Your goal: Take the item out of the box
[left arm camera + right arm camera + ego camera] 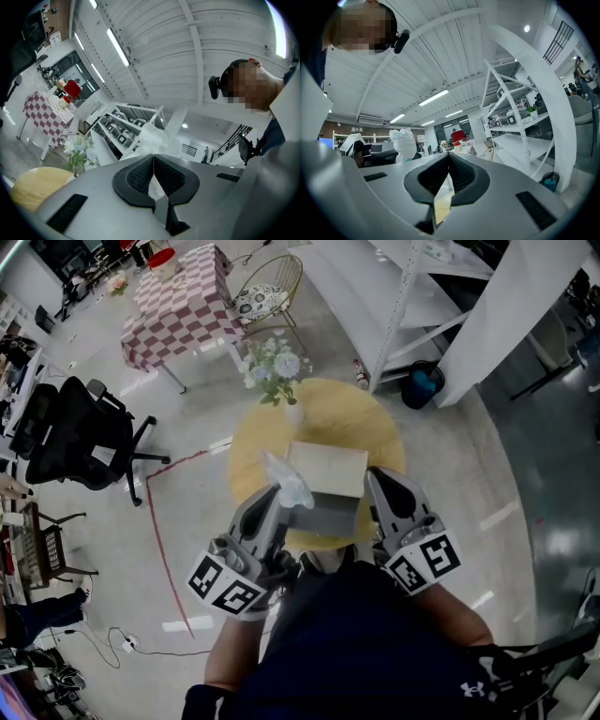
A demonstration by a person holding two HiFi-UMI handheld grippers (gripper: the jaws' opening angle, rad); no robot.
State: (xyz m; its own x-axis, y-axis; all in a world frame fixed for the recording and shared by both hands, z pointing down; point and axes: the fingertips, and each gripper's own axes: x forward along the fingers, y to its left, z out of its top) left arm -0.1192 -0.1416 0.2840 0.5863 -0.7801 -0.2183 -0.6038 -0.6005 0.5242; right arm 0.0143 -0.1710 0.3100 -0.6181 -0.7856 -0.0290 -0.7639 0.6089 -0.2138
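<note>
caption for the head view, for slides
Left gripper grips clear plastic bag at the box on the round table.

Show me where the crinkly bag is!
Head view, left of centre: the bag is pinched in the left gripper, by the box's left edge.

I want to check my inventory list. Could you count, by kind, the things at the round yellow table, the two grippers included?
Grippers: 2, the left gripper and the right gripper
Boxes: 1, the box
Plastic bags: 1, the plastic bag, held by the left gripper
Vases of flowers: 1, the vase of flowers
Total: 5
</note>
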